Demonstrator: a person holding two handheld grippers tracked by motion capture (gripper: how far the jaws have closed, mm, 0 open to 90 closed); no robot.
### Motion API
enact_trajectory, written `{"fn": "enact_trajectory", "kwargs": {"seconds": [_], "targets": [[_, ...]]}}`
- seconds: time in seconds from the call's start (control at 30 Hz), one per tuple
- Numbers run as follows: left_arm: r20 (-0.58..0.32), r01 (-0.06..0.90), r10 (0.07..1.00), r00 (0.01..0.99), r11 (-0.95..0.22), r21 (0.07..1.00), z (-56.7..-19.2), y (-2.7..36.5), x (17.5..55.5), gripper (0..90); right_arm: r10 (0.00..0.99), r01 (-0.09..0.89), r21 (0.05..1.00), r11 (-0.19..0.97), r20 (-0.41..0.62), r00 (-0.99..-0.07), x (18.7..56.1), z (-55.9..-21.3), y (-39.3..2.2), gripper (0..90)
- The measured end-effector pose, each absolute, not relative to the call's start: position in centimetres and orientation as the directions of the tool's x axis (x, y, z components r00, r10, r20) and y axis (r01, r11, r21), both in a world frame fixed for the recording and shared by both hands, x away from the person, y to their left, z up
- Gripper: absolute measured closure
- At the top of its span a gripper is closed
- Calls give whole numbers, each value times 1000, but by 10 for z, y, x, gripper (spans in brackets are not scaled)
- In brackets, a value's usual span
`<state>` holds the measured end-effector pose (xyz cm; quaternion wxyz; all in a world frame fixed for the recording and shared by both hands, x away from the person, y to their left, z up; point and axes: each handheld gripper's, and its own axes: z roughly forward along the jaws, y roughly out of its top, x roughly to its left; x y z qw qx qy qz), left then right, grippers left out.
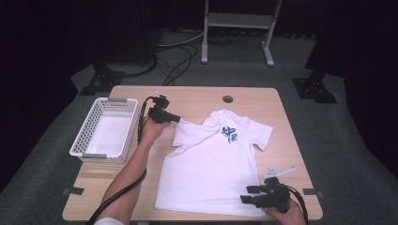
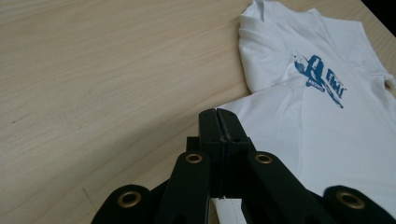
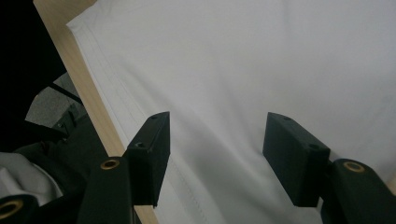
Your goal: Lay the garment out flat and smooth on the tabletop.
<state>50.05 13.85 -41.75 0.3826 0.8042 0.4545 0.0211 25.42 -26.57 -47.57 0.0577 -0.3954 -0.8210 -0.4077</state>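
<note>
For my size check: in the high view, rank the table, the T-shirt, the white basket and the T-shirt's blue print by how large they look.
1. table
2. T-shirt
3. white basket
4. blue print

All lie on one tabletop, so nearness to the camera hardly skews the order.

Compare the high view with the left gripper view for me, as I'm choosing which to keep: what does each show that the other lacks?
High view alone: the white basket, the table's hole, and the open right claw at the T-shirt's hem. Left gripper view alone: a close look at the left claw, jaws shut, at a sleeve edge. Both share: the white T-shirt with its blue print on the wooden table.
</note>
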Motion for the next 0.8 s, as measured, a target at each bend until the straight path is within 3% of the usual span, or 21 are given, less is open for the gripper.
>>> {"fn": "enact_trajectory", "kwargs": {"seconds": [0.8], "targets": [[-276,718,802,530,-251,650,-404,169,503,897,605,696,625,353,415,-680,254,-476,-265,410]]}}
